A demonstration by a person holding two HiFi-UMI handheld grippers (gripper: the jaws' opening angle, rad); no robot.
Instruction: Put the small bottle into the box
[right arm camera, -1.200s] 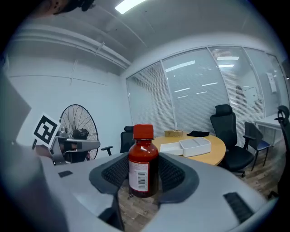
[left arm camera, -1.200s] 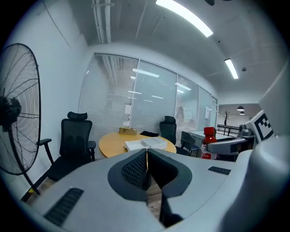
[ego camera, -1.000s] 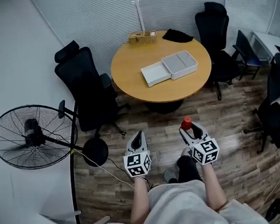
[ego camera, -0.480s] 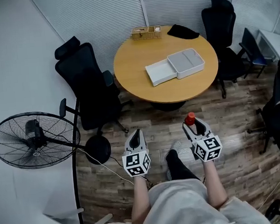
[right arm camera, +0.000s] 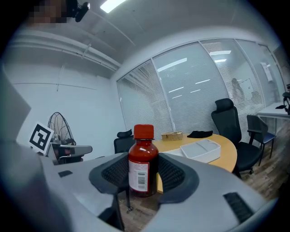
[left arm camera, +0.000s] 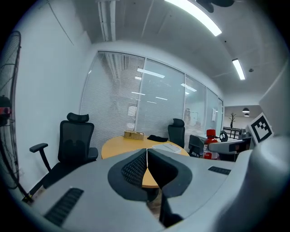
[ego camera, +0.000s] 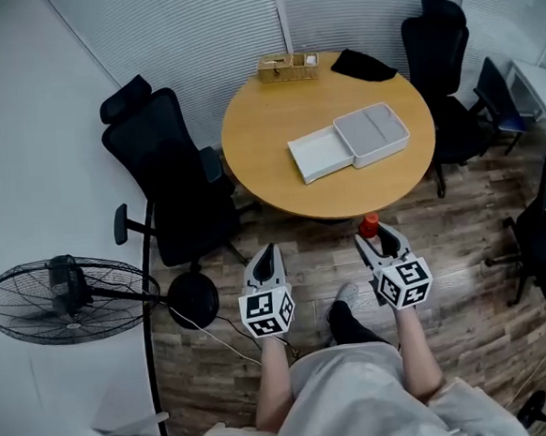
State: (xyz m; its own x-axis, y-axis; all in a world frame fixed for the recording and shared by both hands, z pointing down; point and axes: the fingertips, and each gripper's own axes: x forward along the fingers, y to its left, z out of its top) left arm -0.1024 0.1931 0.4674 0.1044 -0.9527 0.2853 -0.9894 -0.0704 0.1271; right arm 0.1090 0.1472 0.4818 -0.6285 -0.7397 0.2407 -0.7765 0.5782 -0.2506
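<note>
A small dark-red bottle [right arm camera: 142, 163] with a red cap [ego camera: 369, 223] stands upright between the pads of my right gripper [ego camera: 378, 240], which is shut on it just short of the round wooden table [ego camera: 267, 138]. The white box [ego camera: 320, 154] lies open on that table with its grey lid [ego camera: 372, 134] beside it on the right; the box and lid show as one pale shape [right arm camera: 200, 149] in the right gripper view. My left gripper [ego camera: 264, 265] hangs level with the right one, its jaws shut with nothing between them [left arm camera: 147, 165].
Black office chairs stand left of the table [ego camera: 172, 187] and behind it on the right [ego camera: 441, 53]. A wicker tray [ego camera: 287, 66] and a black cloth [ego camera: 363, 64] lie at the table's far edge. A floor fan [ego camera: 68, 299] stands at the left, with a cable across the wood floor.
The person has stepped toward the table, so both grippers and the bottle are closer to its near edge. The grip on the bottle is unchanged.
</note>
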